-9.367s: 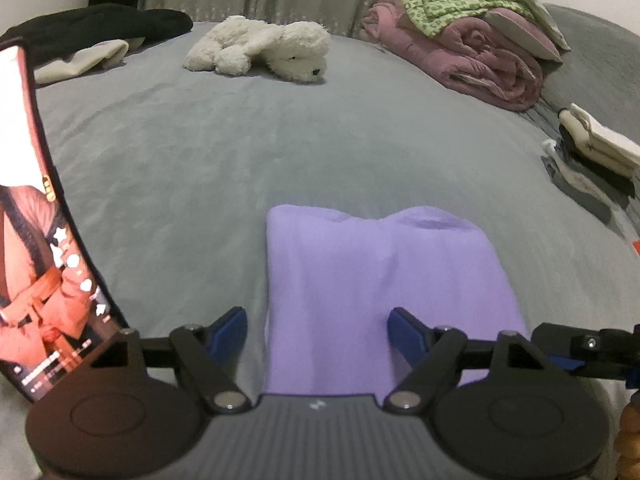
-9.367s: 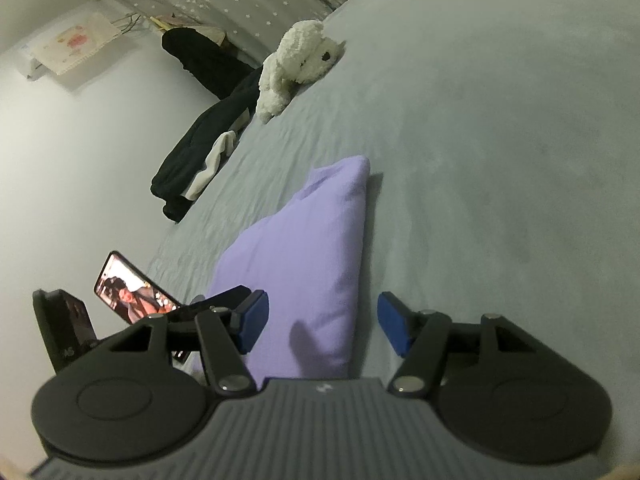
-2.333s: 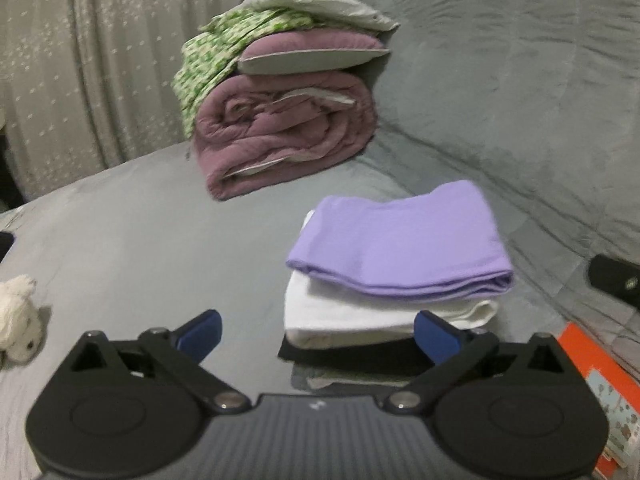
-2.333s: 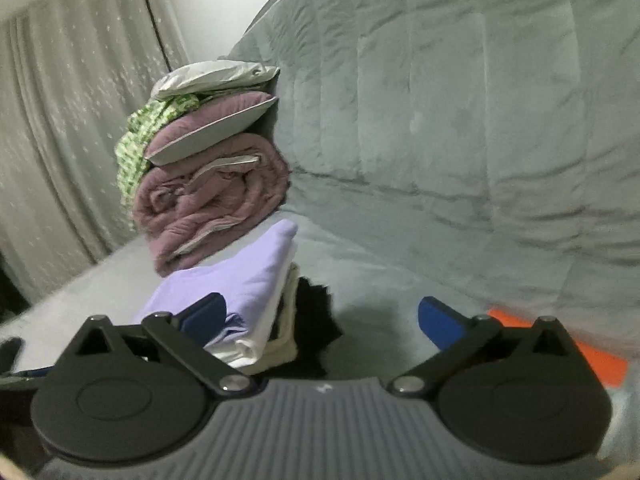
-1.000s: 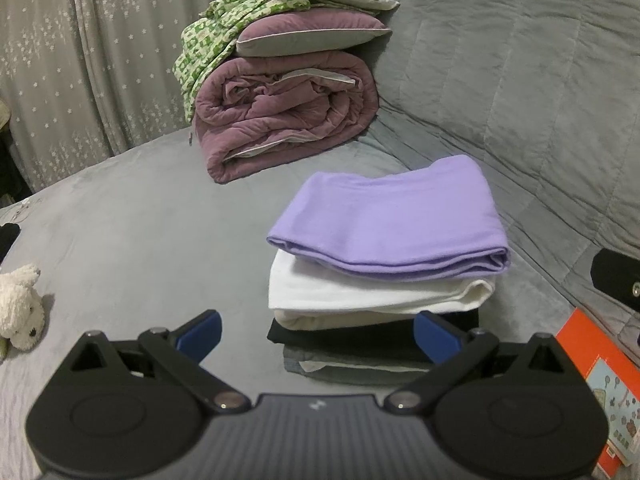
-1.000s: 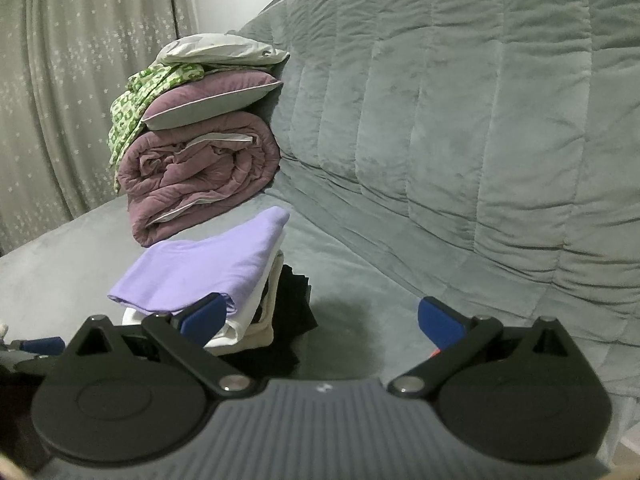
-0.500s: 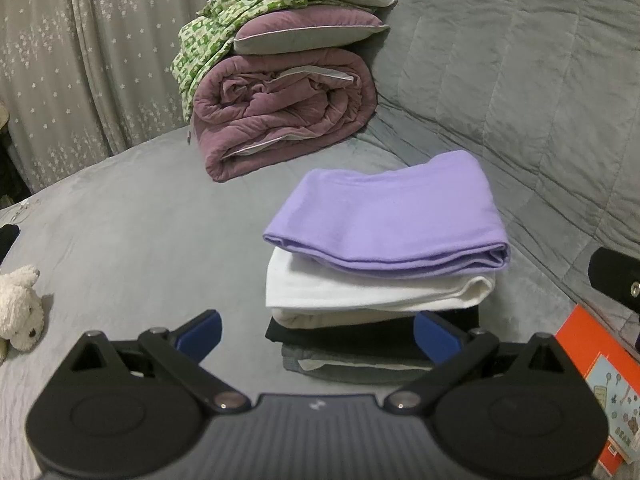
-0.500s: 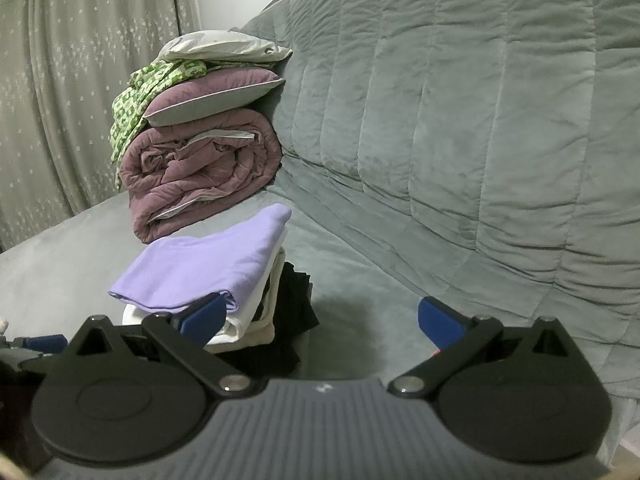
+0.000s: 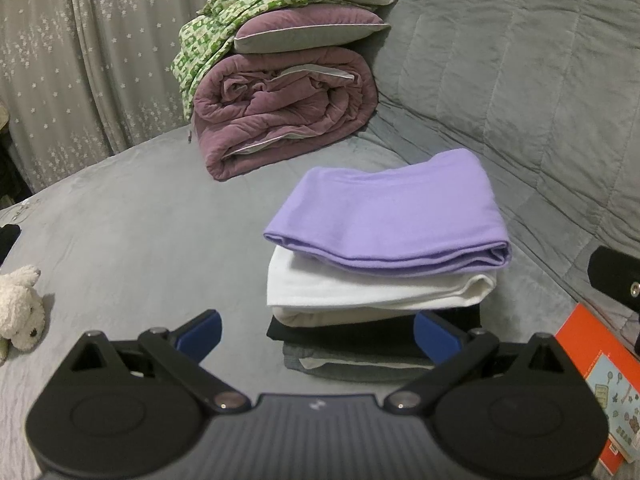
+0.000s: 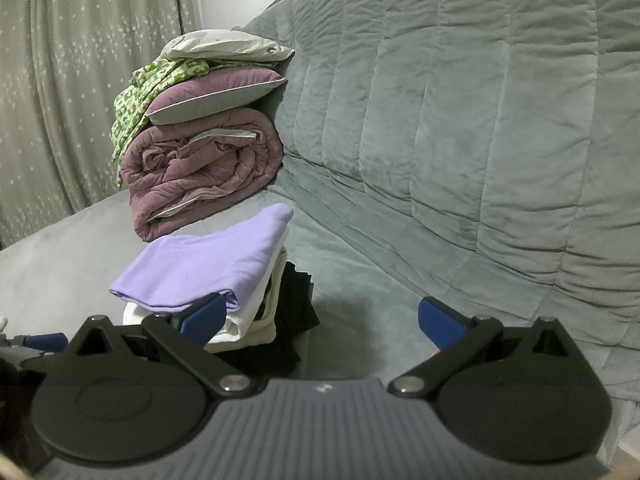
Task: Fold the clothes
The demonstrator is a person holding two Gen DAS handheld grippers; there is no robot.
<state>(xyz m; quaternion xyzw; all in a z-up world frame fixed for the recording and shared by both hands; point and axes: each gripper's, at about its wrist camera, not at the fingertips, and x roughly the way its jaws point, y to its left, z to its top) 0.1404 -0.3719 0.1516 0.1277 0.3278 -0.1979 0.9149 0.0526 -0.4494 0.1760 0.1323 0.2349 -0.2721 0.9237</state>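
A folded purple garment lies on top of a pile of folded clothes: a white one under it, then a black one and a grey one at the bottom. The pile rests on the grey bed. My left gripper stands open just in front of the pile with nothing between its fingers. My right gripper is open too and holds nothing; the pile sits at its left fingertip, and the black garment spreads out at the pile's foot.
A rolled maroon quilt with pillows and a green patterned cloth on it stands behind the pile. A padded grey headboard fills the right. A white plush dog lies at far left, an orange box at lower right.
Both grippers have let go of the purple garment, which now lies on the pile by the headboard. In the last second they have drawn back slightly; both stay open.
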